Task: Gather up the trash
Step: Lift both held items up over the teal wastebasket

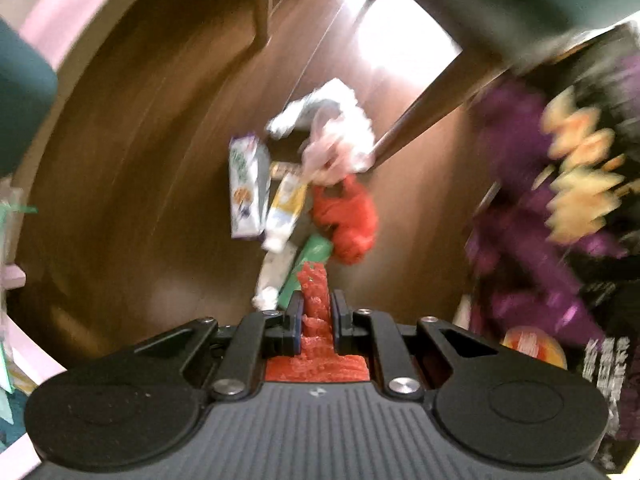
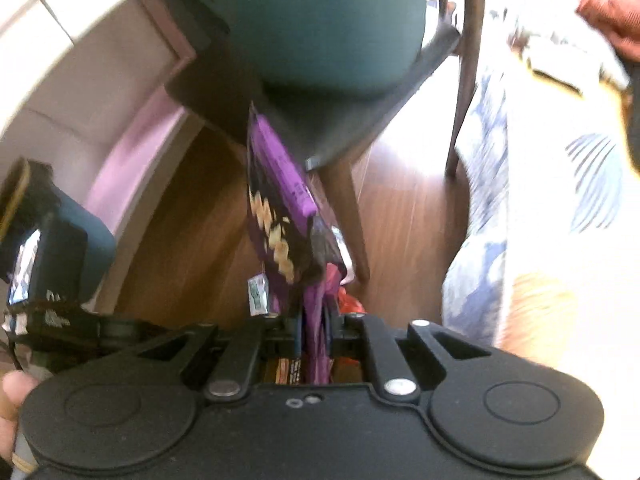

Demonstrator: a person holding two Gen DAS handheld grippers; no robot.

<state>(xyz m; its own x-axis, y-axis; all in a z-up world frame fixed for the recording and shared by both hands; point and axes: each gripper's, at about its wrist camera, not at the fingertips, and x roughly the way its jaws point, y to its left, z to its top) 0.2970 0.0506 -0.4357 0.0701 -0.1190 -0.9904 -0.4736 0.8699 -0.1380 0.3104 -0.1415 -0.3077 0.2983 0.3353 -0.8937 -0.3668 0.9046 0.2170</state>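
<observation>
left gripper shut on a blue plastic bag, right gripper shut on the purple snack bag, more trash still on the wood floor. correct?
Not quite: the bag in the left gripper is red, not blue. The left wrist view shows the red plastic bag pinched between its fingers. The rest holds: the right gripper is shut on the purple snack bag, and cartons and wrappers lie on the wood floor.

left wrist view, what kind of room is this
Probably a home dining or living area: a wooden plank floor, a teal-cushioned chair on wooden legs, and snack wrappers and cartons littering the floor.

left claw [image 1: 316, 304] clamped, right claw [image 2: 316, 320] clamped
</observation>
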